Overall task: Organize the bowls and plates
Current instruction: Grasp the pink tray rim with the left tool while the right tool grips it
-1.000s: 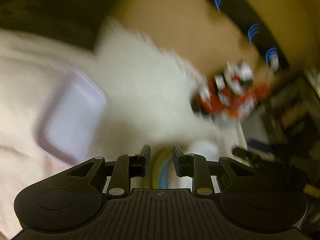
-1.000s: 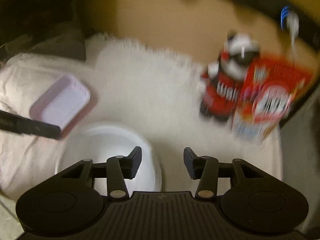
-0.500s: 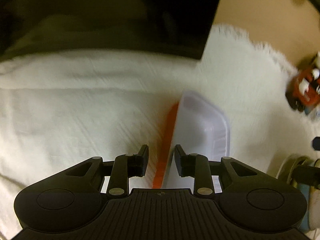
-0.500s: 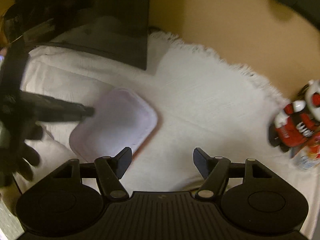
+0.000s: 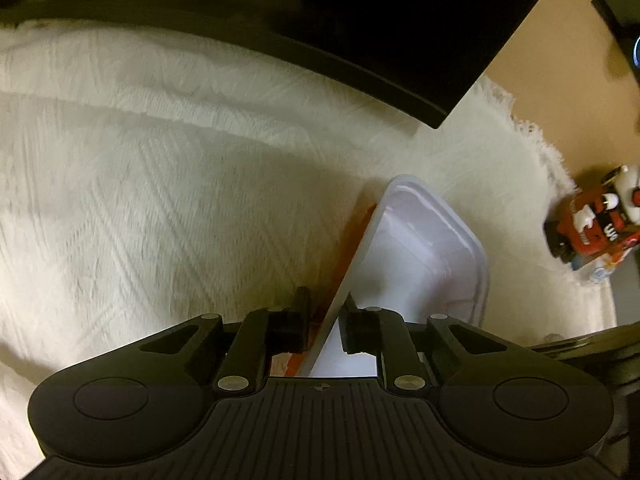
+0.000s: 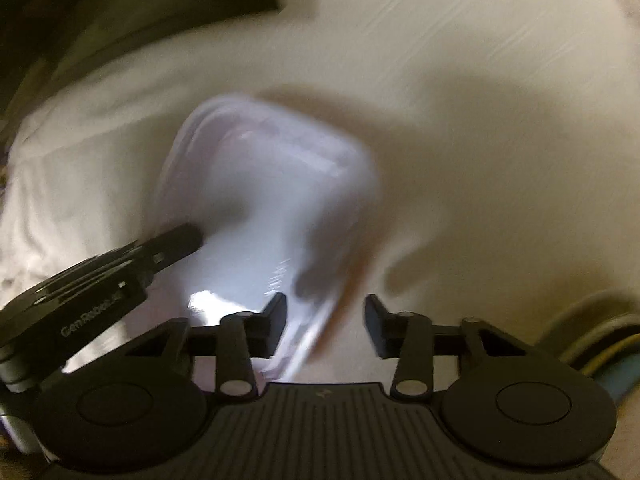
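Left wrist view: the left gripper (image 5: 324, 330) pinches one lavender tray's (image 5: 420, 256) rim; right gripper (image 6: 325, 330) fingers spread astride its opposite edge.

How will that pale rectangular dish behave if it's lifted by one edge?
The pale rectangular dish looks glossy, so it may slip in a thin-edge pinch. The left gripper straddles one rim only, so the far end would probably sag or swing. It looks shallow and thin-walled, likely light; it lies on soft white cloth, so a push may drag rather than slide.
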